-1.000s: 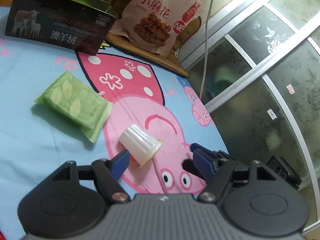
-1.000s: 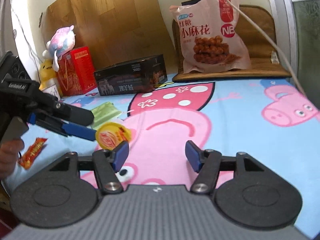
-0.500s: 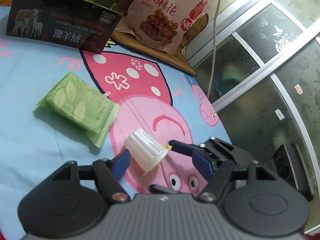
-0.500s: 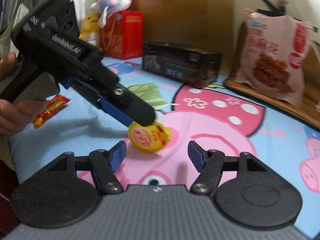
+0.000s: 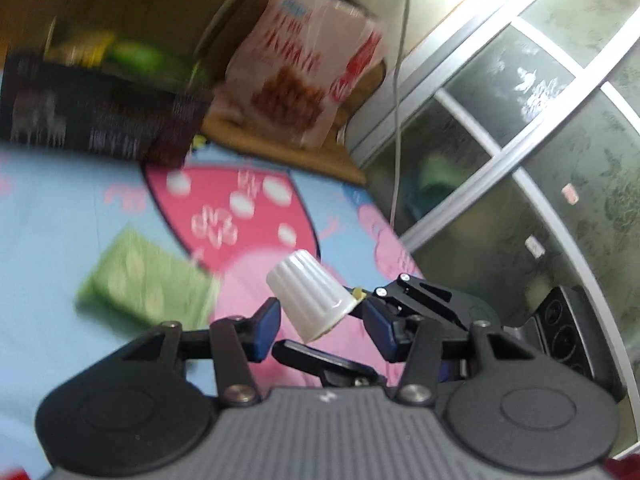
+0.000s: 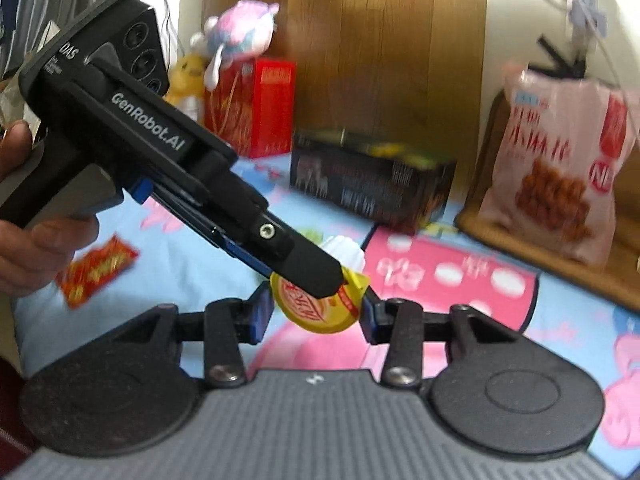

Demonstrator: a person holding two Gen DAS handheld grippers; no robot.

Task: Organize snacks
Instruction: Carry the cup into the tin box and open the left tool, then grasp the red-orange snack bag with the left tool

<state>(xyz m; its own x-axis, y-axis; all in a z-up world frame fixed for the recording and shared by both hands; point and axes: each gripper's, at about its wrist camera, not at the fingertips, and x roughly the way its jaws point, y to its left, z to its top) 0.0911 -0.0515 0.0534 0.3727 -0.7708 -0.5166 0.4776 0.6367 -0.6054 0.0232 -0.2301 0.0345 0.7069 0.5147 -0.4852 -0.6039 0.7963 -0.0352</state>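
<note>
The left claw (image 5: pixel 322 320) is clamped on the white jelly cup (image 5: pixel 310 300). Its 2 blue pads (image 5: pixel 267 322) press the ribbed sides. The cup is tipped over, with its yellow lid toward the right claw (image 6: pixel 314 316). It sits near the middle of the blue cartoon sheet (image 5: pixel 52 240).

The right claw has 1 pad on each side of the lid, just beside the rim. I cannot tell if they squeeze it.

A green packet (image 5: pixel 148 284) lies to the left. A red packet (image 6: pixel 96 270) lies far left, by the hand (image 6: pixel 36 248). At the far end stand a dark box (image 6: pixel 368 184), a red box (image 6: pixel 256 108) and a pink snack bag (image 6: pixel 560 184).
</note>
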